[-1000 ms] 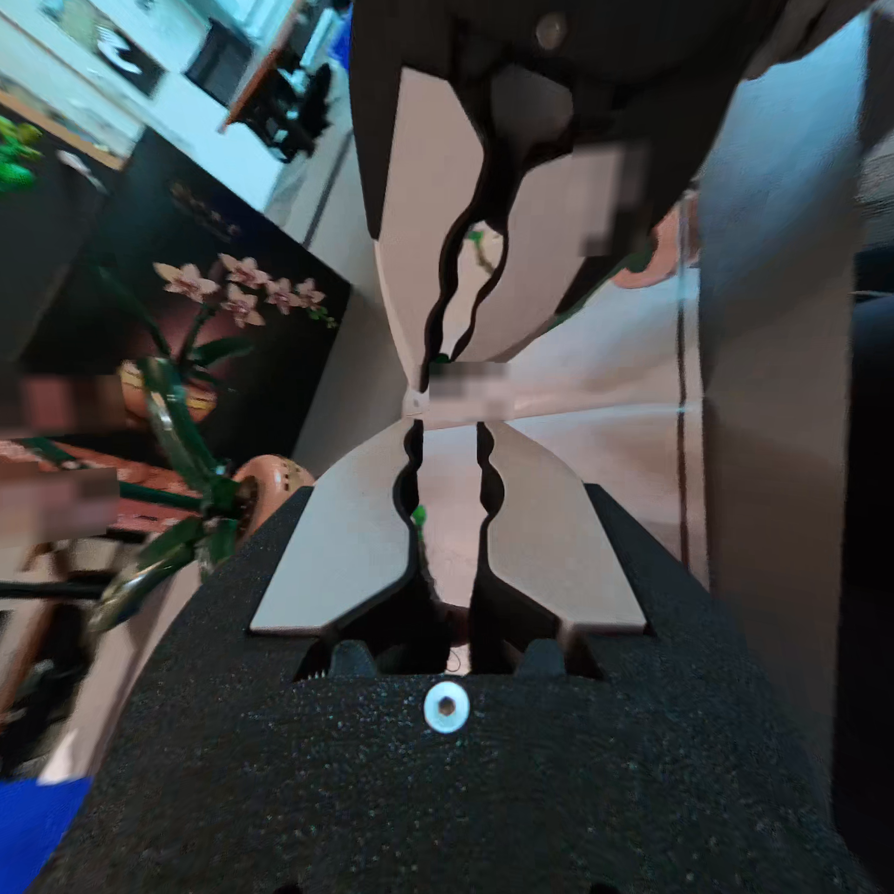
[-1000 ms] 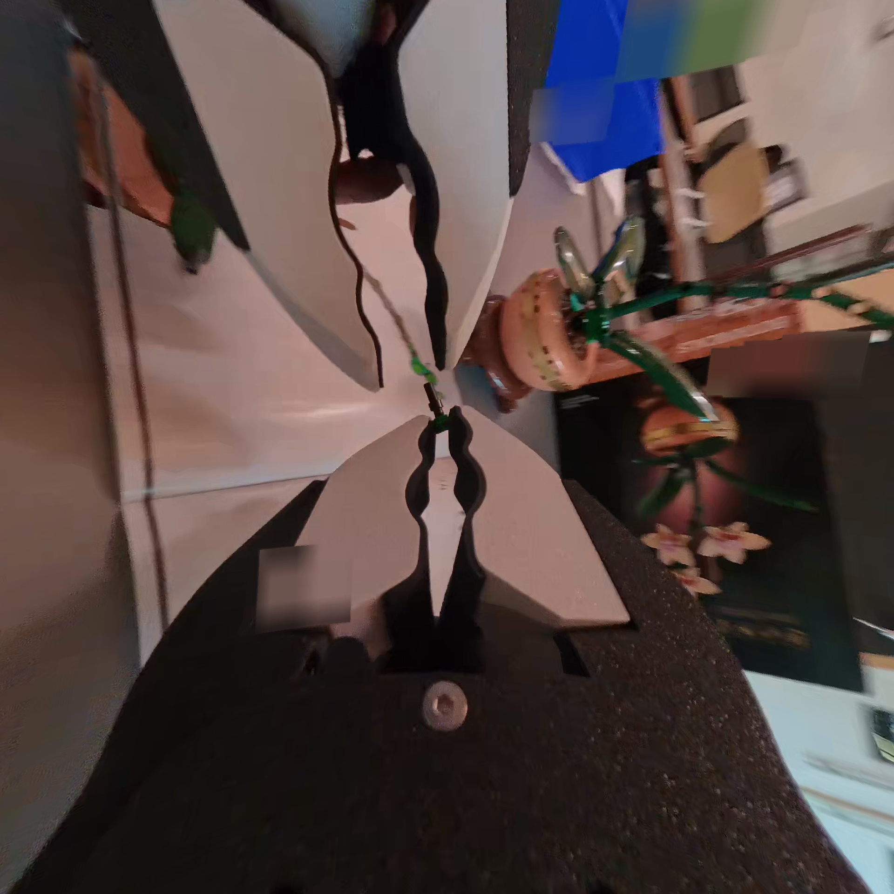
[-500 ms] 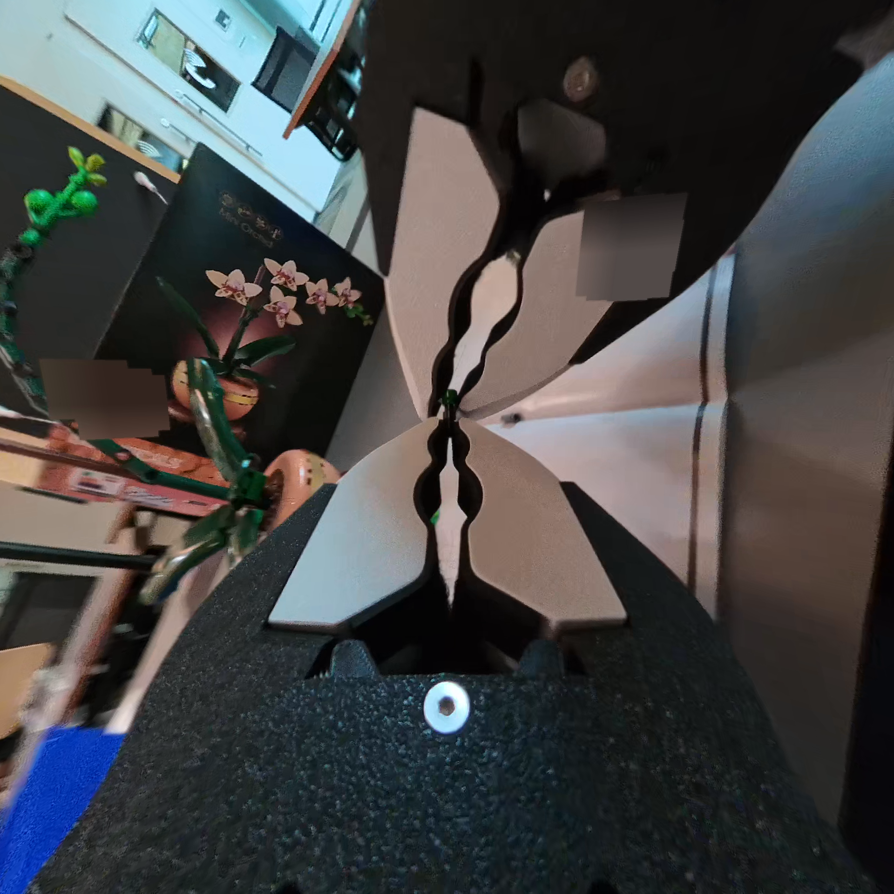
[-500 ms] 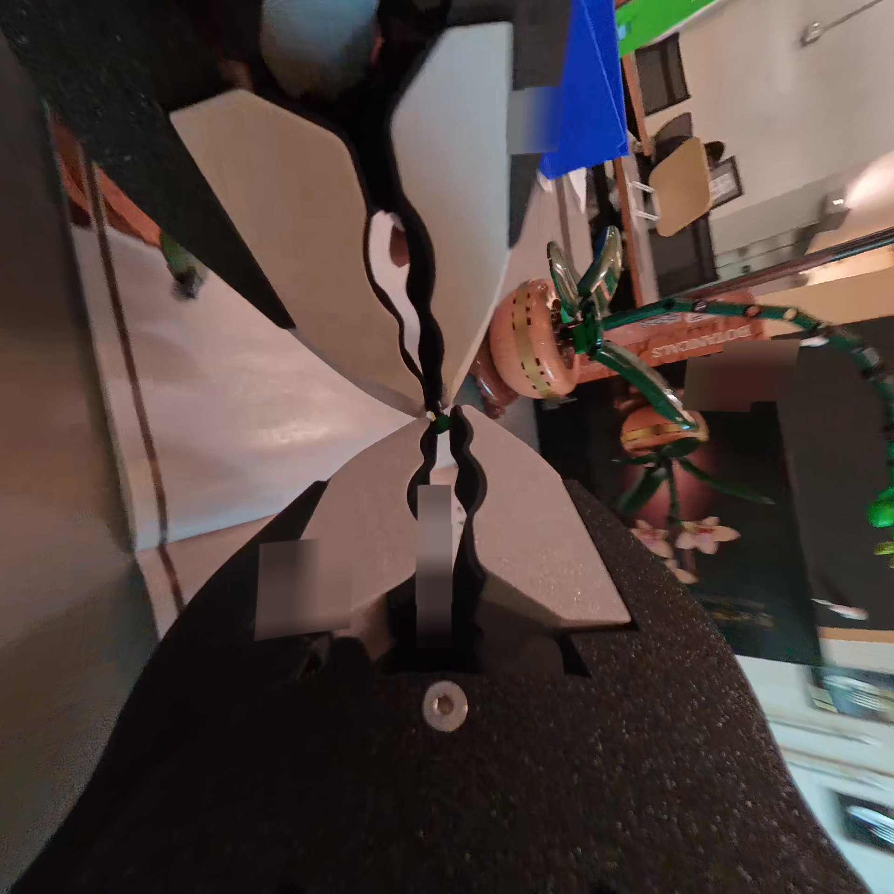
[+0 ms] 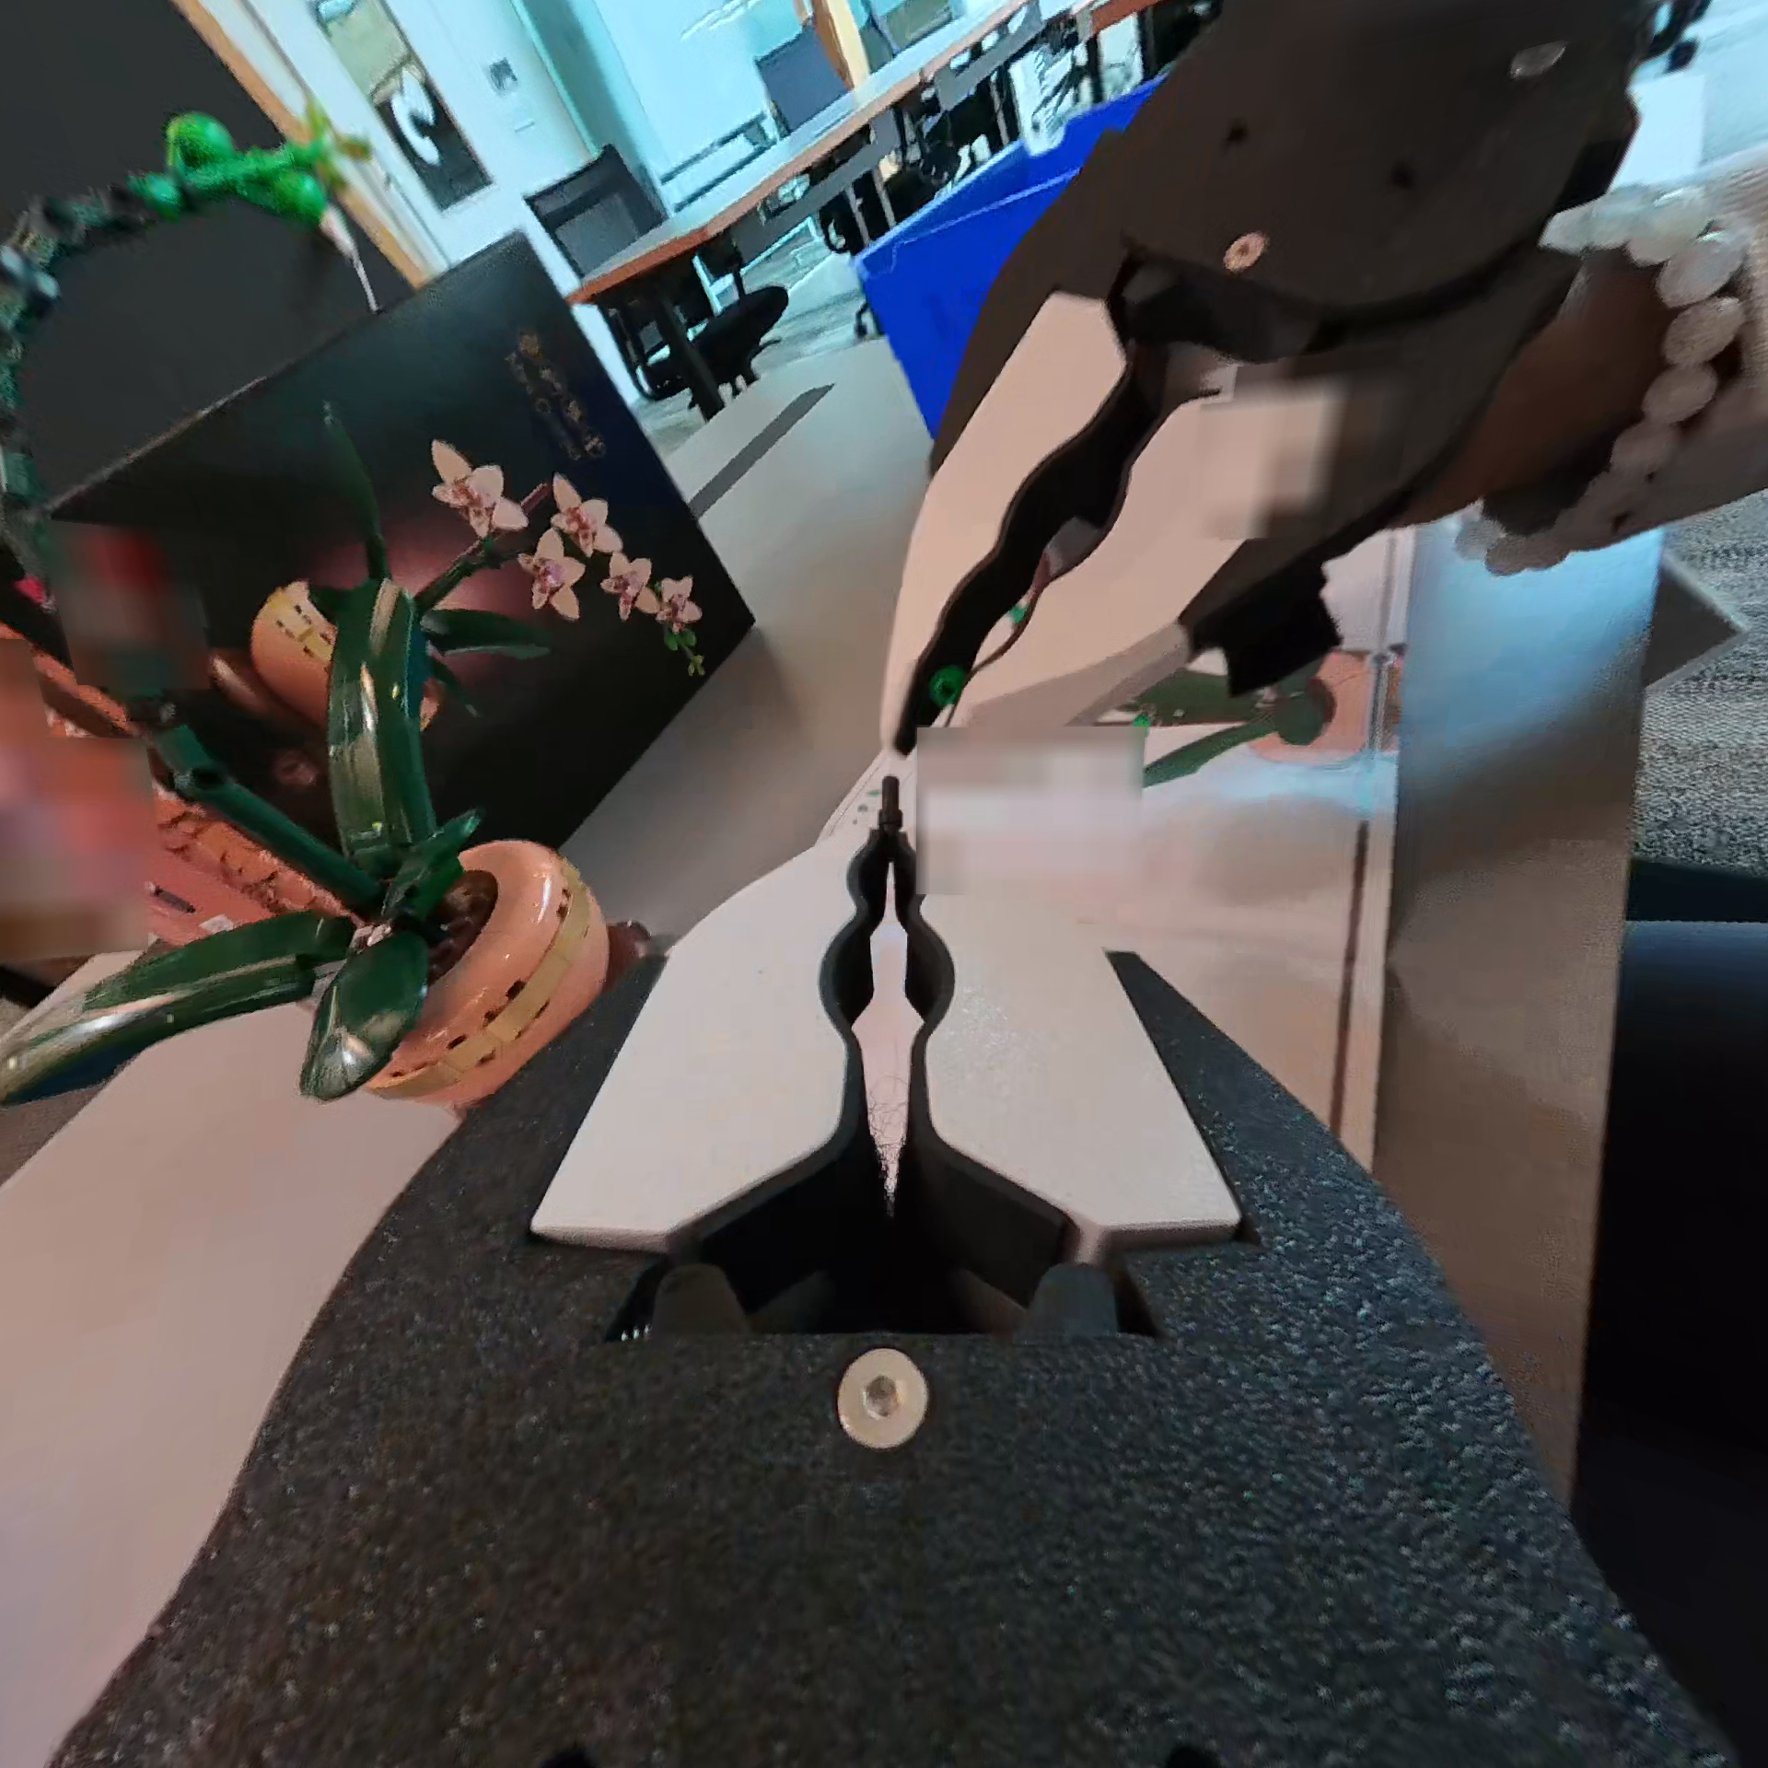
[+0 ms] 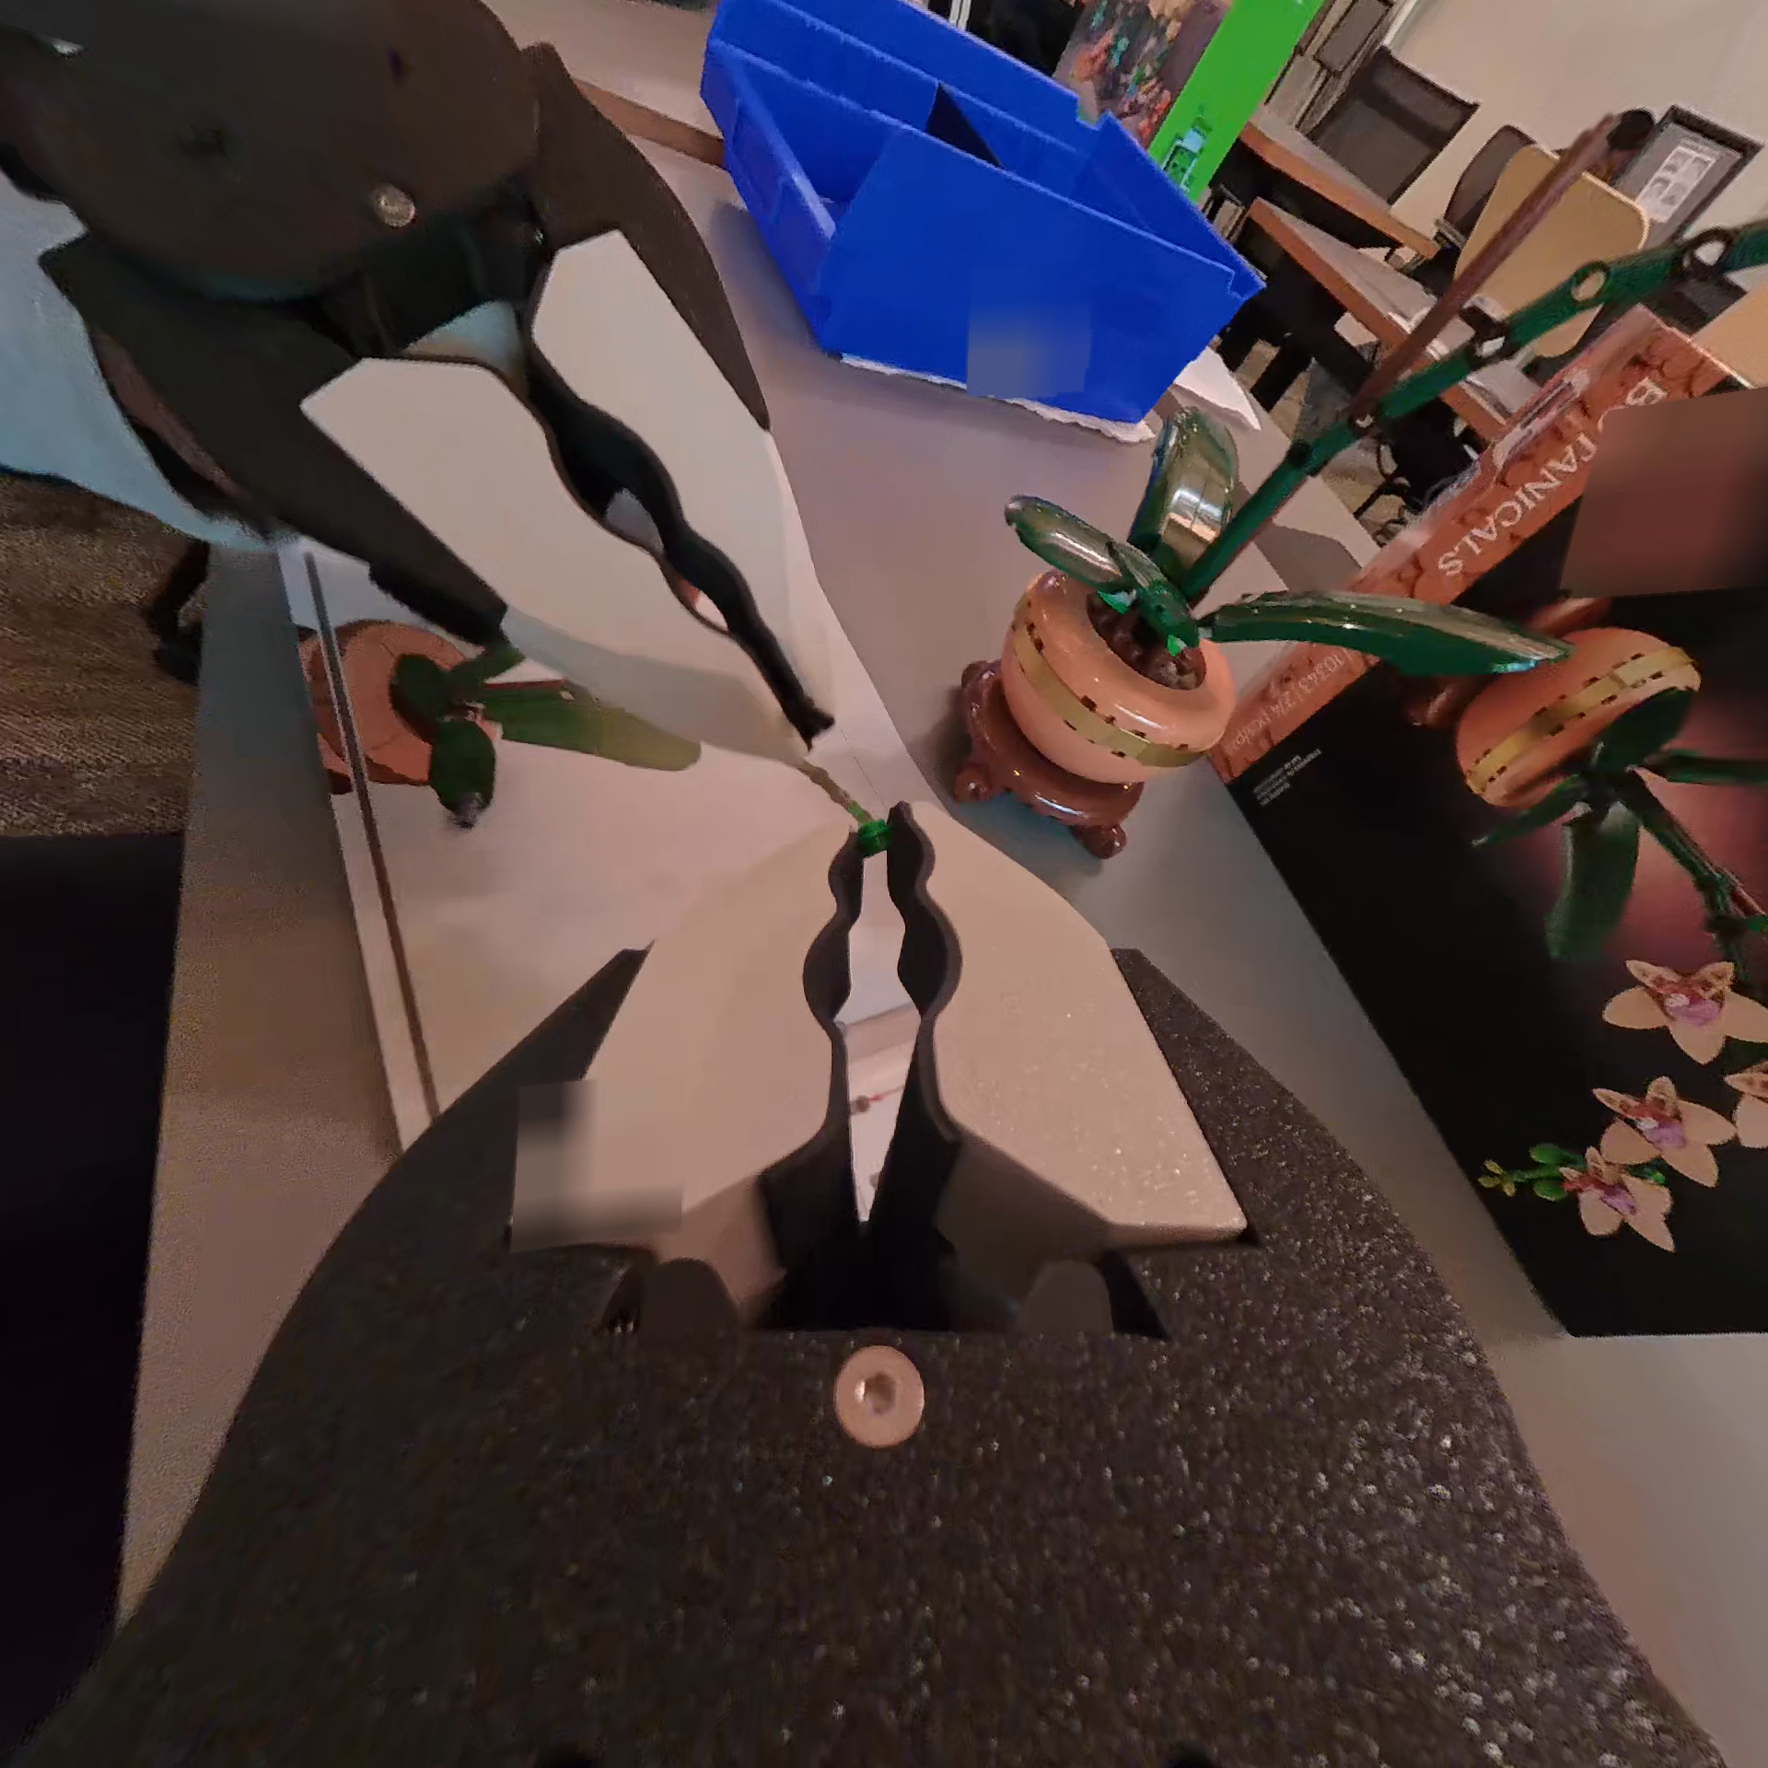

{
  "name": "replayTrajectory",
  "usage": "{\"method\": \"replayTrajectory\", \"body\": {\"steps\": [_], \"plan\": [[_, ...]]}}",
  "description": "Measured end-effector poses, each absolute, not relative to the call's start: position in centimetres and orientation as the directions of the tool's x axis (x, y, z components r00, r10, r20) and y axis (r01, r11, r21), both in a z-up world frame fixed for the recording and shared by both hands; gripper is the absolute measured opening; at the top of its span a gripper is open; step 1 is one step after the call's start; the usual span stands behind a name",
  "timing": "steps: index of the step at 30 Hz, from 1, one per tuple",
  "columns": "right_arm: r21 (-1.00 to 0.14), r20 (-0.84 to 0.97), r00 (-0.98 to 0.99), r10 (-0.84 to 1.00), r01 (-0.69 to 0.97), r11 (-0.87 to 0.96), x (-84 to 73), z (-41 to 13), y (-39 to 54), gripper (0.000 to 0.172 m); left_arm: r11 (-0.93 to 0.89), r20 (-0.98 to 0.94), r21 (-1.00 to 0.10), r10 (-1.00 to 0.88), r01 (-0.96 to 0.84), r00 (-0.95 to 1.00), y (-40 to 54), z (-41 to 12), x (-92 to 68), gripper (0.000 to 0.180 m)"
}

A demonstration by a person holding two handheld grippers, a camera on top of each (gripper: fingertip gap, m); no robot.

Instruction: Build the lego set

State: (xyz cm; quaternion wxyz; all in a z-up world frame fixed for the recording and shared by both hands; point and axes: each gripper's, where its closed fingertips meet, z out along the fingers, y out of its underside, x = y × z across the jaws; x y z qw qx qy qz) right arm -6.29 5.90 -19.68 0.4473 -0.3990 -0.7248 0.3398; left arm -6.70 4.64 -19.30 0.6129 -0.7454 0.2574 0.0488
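My left gripper (image 5: 890,851) is shut on a small black pin (image 5: 890,804) that sticks out past its fingertips. My right gripper (image 6: 875,847) is shut on a small green piece (image 6: 871,835) at its very tips. The two grippers face each other tip to tip, a short way apart, above a pale table (image 5: 784,536). In the right wrist view a thin blurred stem (image 6: 834,789) runs from the left gripper (image 6: 804,719) to the green piece. In the left wrist view the green piece (image 5: 945,684) sits between the right gripper's fingers (image 5: 966,574). I cannot tell whether pin and piece touch.
A toy-brick orchid pot with dark green leaves (image 5: 478,966) (image 6: 1110,689) stands on the table. Behind it is a black box with an orchid picture (image 5: 430,536) (image 6: 1531,957). A blue bin (image 6: 957,249) stands farther back. A shiny upright panel (image 5: 1512,765) borders the table. Only a small space, under 4 cm, lies between the two pairs of fingers.
My left gripper's jaws went from open to shut on the black pin. The grippers met tip to tip half a second ago and have since drawn slightly apart. Both views have swung round.
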Motion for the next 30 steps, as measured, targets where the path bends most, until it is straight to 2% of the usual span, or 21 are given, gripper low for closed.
{"method": "replayTrajectory", "body": {"steps": [2,5,8,14,17,21,23,26,28,30], "plan": [[-0.832,0.367,-0.314,0.876,0.310,0.460,-6.1,-20.3,6.7,0.005,-0.169,-0.341,-0.899,-0.310,-0.405,0.887,4.8,-19.8,-7.9,0.001],[-0.807,0.168,-0.435,0.885,0.455,0.377,-5.0,-22.8,7.0,0.005,-0.268,-0.251,-0.902,-0.310,-0.338,0.917,4.9,-21.3,-9.3,0.001],[-0.785,0.066,-0.469,0.881,0.521,0.336,-4.5,-24.5,6.9,0.005,-0.299,-0.156,-0.919,-0.325,-0.258,0.933,4.9,-21.7,-9.4,0.001],[-0.719,0.122,-0.476,0.871,0.563,0.408,-4.6,-26.8,7.1,0.006,-0.282,-0.227,-0.900,-0.350,-0.334,0.909,4.8,-22.0,-8.6,0.001],[-0.704,0.115,-0.480,0.870,0.578,0.412,-4.6,-27.3,7.0,0.021,-0.287,-0.219,-0.896,-0.378,-0.339,0.900,4.8,-22.5,-7.9,0.001],[-0.718,0.096,-0.497,0.863,0.566,0.405,-4.4,-27.1,6.7,0.026,-0.280,-0.209,-0.903,-0.376,-0.325,0.903,4.8,-22.4,-8.0,0.001],[-0.725,0.098,-0.488,0.867,0.562,0.399,-4.6,-27.0,6.8,0.035,-0.269,-0.185,-0.914,-0.387,-0.303,0.903,4.7,-22.3,-7.9,0.001],[-0.720,0.118,-0.480,0.869,0.561,0.407,-4.8,-27.1,7.0,0.042,-0.152,-0.084,-0.970,-0.520,-0.188,0.850,3.9,-20.2,-5.3,0.001],[-0.710,0.150,-0.482,0.863,0.555,0.434,-4.8,-27.0,7.0,0.043,-0.247,0.012,-0.957,-0.563,-0.154,0.826,3.8,-21.3,-4.2,0.001],[-0.696,0.181,-0.473,0.862,0.558,0.452,-4.9,-27.0,7.1,0.048,-0.298,-0.001,-0.930,-0.579,-0.213,0.815,3.9,-22.5,-3.6,0.001]]}}
